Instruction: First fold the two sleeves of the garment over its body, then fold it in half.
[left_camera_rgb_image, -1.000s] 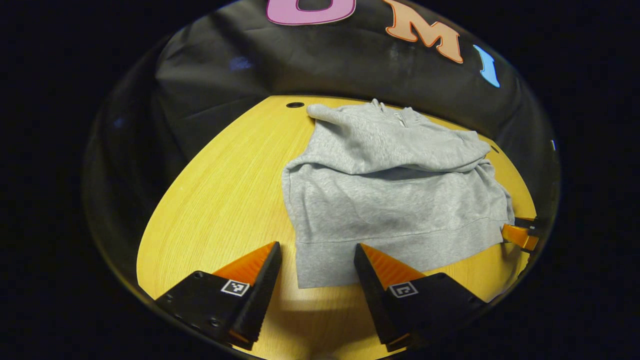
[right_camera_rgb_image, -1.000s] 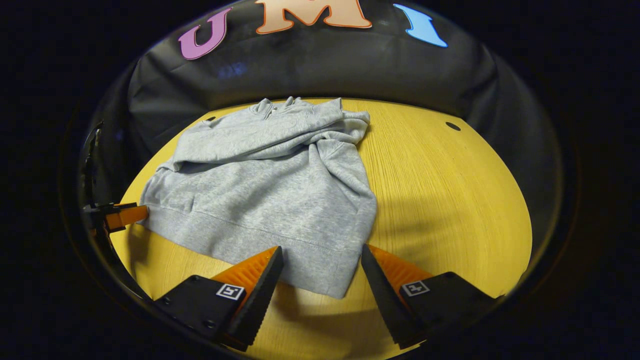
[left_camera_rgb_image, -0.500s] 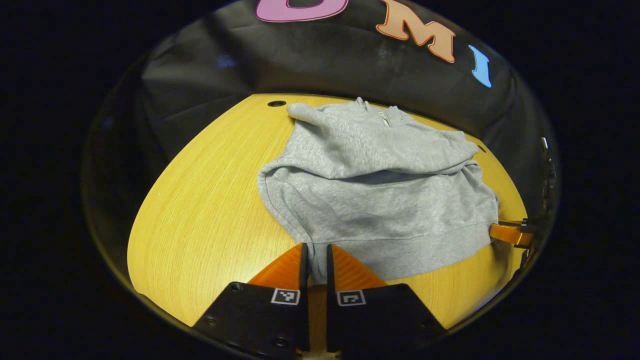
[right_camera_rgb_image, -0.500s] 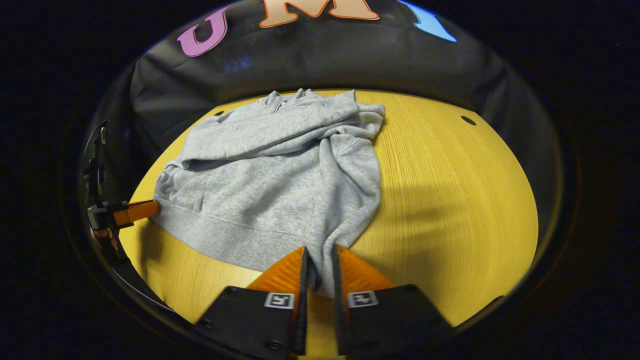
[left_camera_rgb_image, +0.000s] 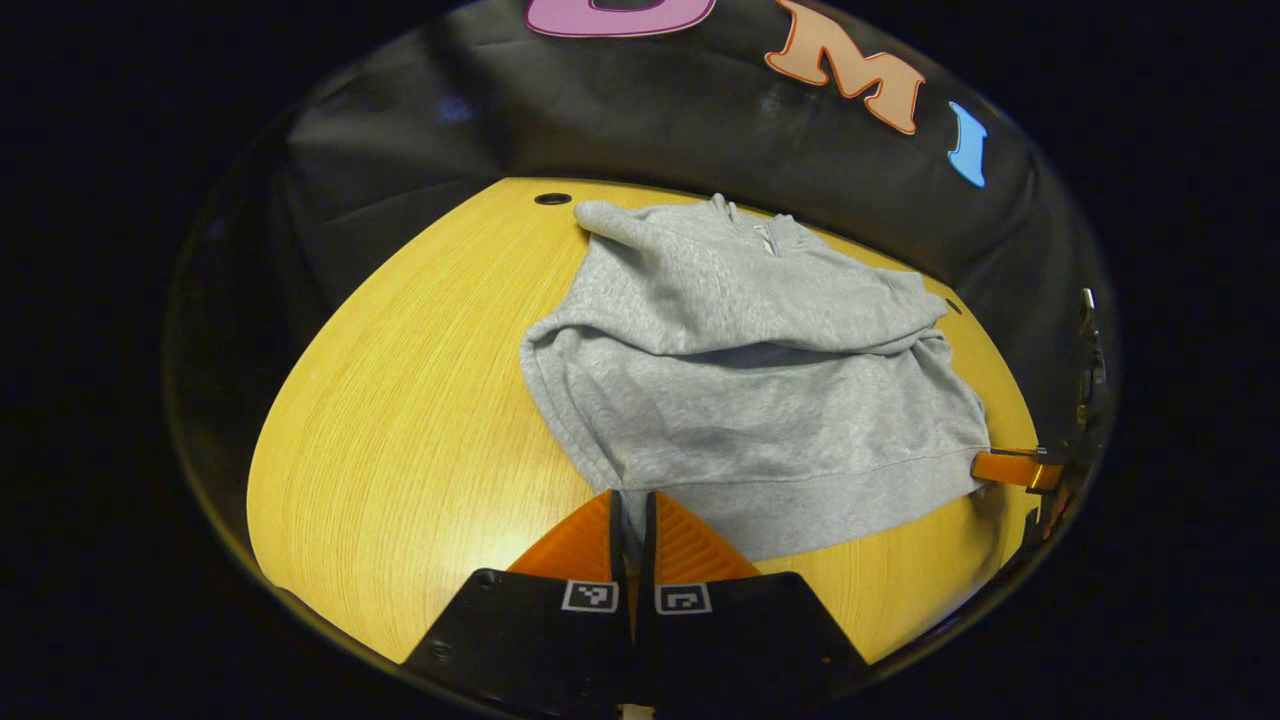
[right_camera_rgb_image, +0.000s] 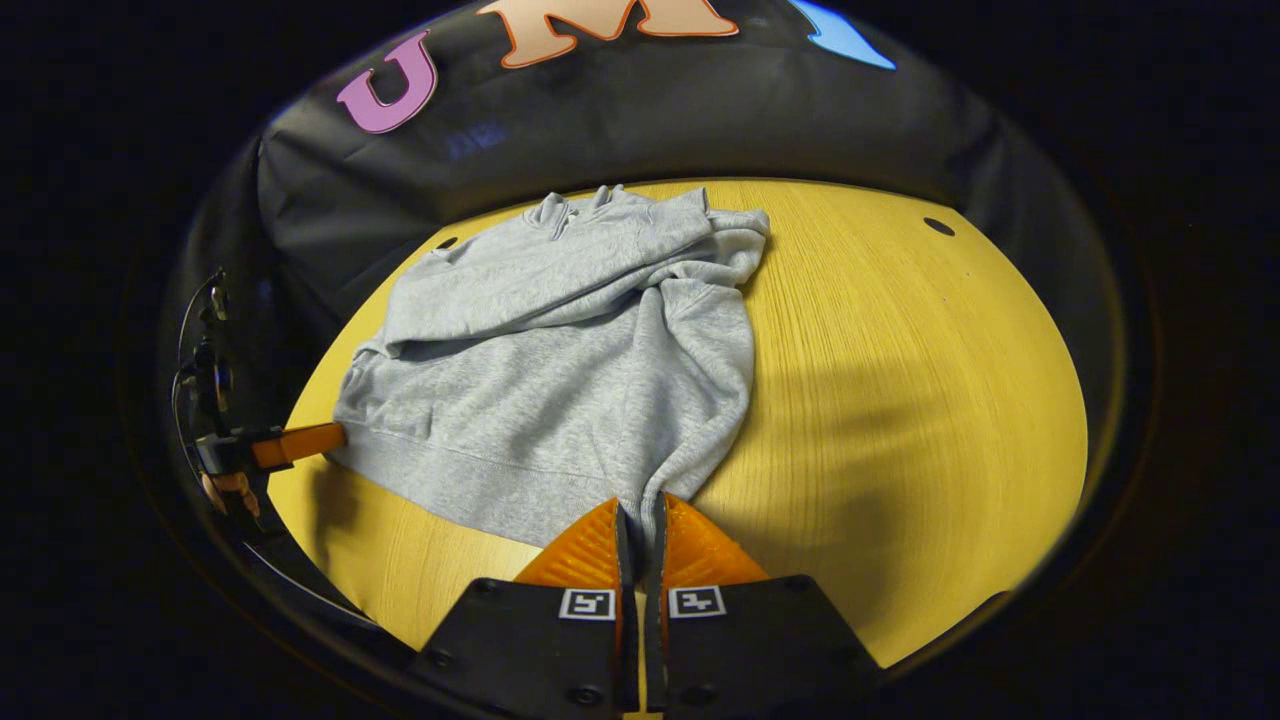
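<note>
A round yellow wood-grain table (left_camera_rgb_image: 400, 400) fills the booth floor in front of the black cloth wall, with small dark holes (left_camera_rgb_image: 553, 198) near its far rim. Spread over the middle of it lies a light grey hooded sweatshirt (left_camera_rgb_image: 760, 380), its sleeves already laid across the chest in a rumpled band and its ribbed hem toward the near edge. In the left gripper view, the left gripper (left_camera_rgb_image: 628, 500) has its two fingers pressed together on the hem's near left corner. In the right gripper view, the right gripper (right_camera_rgb_image: 640, 510) pinches the opposite hem corner the same way, fabric caught between the closed fingers. Both corners look slightly gathered at the pinch.
</note>
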